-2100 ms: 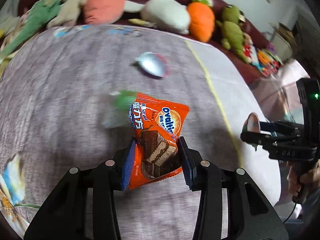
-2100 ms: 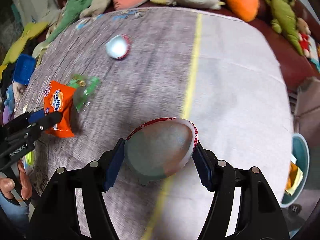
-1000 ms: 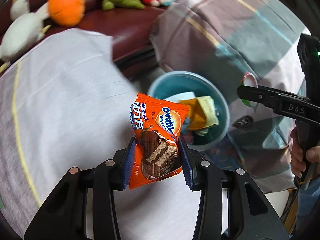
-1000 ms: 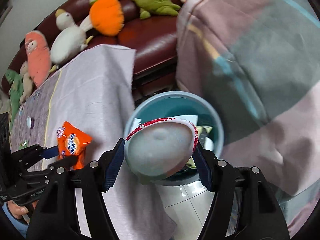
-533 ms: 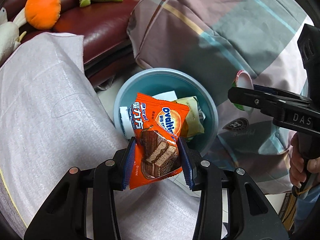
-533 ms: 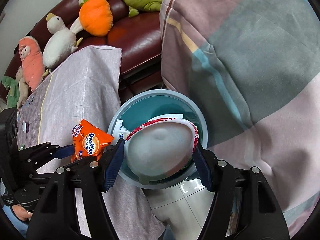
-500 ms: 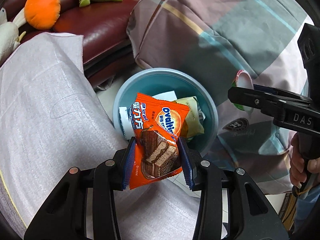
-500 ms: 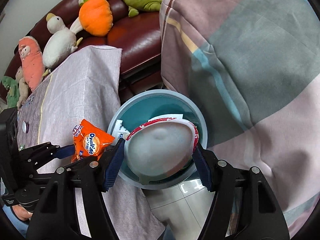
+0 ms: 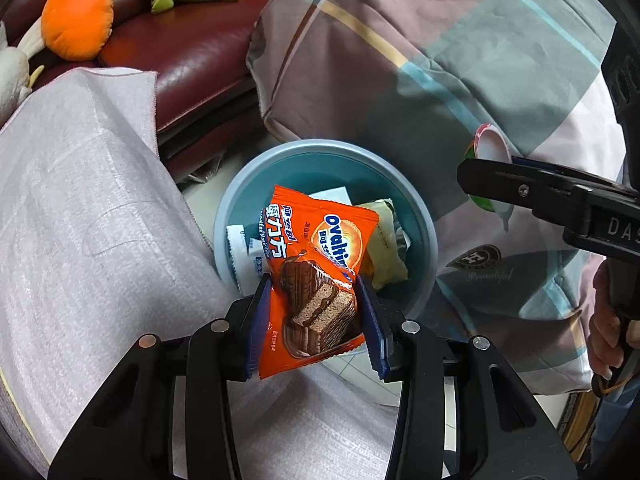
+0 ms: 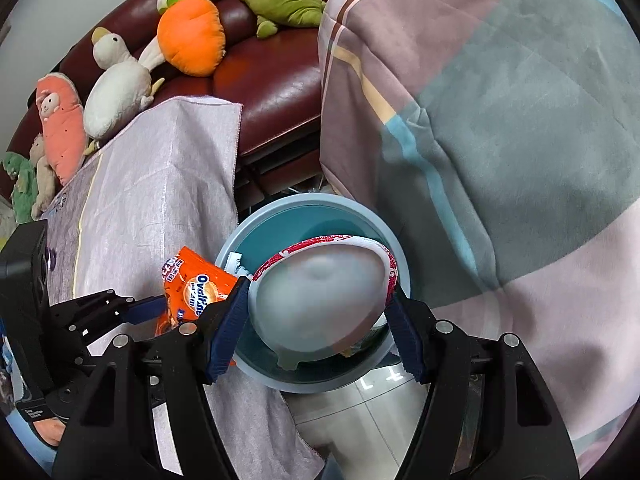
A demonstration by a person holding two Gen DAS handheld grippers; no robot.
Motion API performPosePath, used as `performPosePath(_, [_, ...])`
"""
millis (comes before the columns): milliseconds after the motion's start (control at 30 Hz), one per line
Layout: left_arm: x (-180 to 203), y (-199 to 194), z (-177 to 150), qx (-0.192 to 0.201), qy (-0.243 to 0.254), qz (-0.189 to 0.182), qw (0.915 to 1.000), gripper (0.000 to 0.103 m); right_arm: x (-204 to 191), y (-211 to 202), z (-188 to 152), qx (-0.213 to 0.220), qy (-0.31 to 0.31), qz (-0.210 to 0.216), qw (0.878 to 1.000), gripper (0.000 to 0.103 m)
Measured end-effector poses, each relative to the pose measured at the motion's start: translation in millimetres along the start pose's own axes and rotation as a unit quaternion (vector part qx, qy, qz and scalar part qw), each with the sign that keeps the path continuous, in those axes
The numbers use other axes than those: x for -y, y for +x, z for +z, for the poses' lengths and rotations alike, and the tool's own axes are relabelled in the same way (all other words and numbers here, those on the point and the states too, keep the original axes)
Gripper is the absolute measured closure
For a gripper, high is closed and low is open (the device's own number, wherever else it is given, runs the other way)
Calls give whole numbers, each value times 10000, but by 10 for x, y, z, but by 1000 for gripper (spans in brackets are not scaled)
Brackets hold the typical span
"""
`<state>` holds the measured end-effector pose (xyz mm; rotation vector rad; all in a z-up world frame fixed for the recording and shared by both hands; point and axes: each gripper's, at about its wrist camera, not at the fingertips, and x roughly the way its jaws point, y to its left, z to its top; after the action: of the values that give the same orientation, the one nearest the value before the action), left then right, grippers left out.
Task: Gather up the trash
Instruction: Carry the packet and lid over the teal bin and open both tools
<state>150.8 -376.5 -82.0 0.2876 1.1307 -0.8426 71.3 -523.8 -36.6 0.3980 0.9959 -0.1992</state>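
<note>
Hanging over the teal trash bin (image 9: 424,216), the left gripper (image 9: 316,320) has its fingers (image 9: 256,320) clamped on an orange Ovaltine wafer packet (image 9: 316,248), above the bin's near-left rim. The right gripper (image 10: 320,316) holds a foil-bottomed snack cup (image 10: 320,300) squeezed between its fingers (image 10: 228,328), directly above the bin. Inside the bin lie a yellowish wrapper (image 9: 384,248) and a white sachet (image 9: 240,252). Left of the bin hangs the desk's grey cloth (image 9: 80,200).

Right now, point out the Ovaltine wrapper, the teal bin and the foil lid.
Ovaltine wrapper (image 9: 320,264): left wrist view, printed front.
Teal bin (image 10: 308,204): right wrist view, far rim.
Foil lid (image 10: 316,300): right wrist view, silvery face.
</note>
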Motion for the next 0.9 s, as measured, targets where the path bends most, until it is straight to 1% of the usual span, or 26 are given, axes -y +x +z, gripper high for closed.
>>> performPosePath(167, [23, 209, 16, -155, 57, -9, 9999, 59, 46, 66, 4, -83, 53, -77, 9999, 40])
performPosePath(200, [22, 253, 21, -186, 53, -11, 9998, 56, 58, 78, 4, -99, 69, -93, 9999, 40])
performPosePath(267, [24, 310, 40, -218, 50, 26, 9997, 45, 65, 90, 7, -119, 93, -122, 9998, 40])
performPosePath(333, [31, 317, 57, -184, 63, 148, 9997, 18, 75, 107, 10, -137, 118, -139, 9997, 40])
performPosePath(400, [22, 267, 74, -31, 73, 242, 9997, 12, 74, 130, 13, -157, 114, -161, 9997, 40])
performPosePath(533, [-37, 164, 89, 82, 45, 304, 9995, 12, 29, 173, 40, -183, 89, -162, 9997, 40])
performPosePath(633, [-136, 59, 89, 157, -121, 287, 9994, 11, -30, 209, 58, -209, 25, -147, 9997, 40])
performPosePath(767, [-319, -139, 76, 347, -301, 384, 9982, 11, -115, 271, 87, -251, -52, -121, 9996, 40])
performPosePath(900, [-580, -341, 71, 518, -544, 430, 9962, 10, -210, 425, 148, -370, -106, -58, 9992, 39])
